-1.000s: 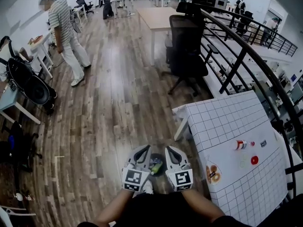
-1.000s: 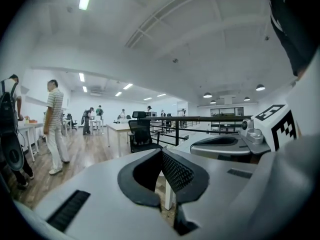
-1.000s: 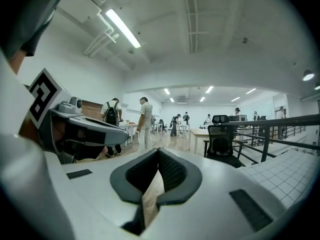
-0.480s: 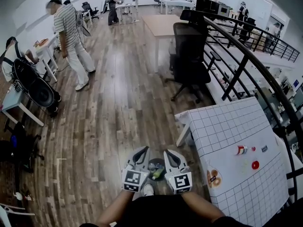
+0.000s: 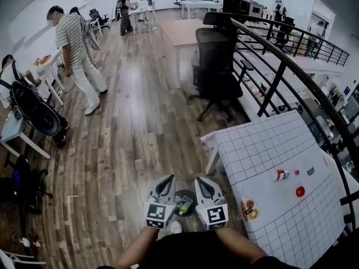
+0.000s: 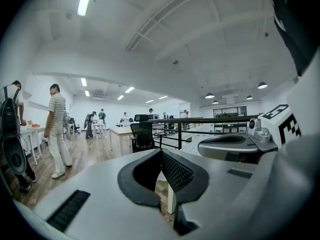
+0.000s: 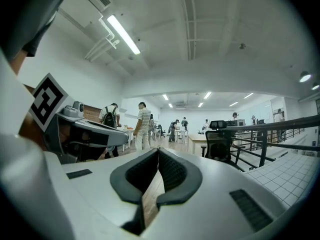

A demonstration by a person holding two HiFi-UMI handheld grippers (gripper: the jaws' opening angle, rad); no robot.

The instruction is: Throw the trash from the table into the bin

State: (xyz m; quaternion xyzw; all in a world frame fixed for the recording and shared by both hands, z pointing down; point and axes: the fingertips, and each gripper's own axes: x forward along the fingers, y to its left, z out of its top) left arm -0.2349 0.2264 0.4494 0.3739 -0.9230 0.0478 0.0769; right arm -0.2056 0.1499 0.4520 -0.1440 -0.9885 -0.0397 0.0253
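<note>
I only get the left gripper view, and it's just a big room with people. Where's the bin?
Observer: On the floor just below you. In the head view, the bin sits between the left gripper and the right gripper.
Operator: Is anything in it?
Observer: Yes, something green lies inside.
Operator: Is there trash on the table?
Observer: Yes. The table on the right holds a red lid, a small red-and-white container and a snack packet.
Operator: Is the other gripper holding anything?
Observer: No. The right gripper view shows its jaws together with nothing between them.
</note>
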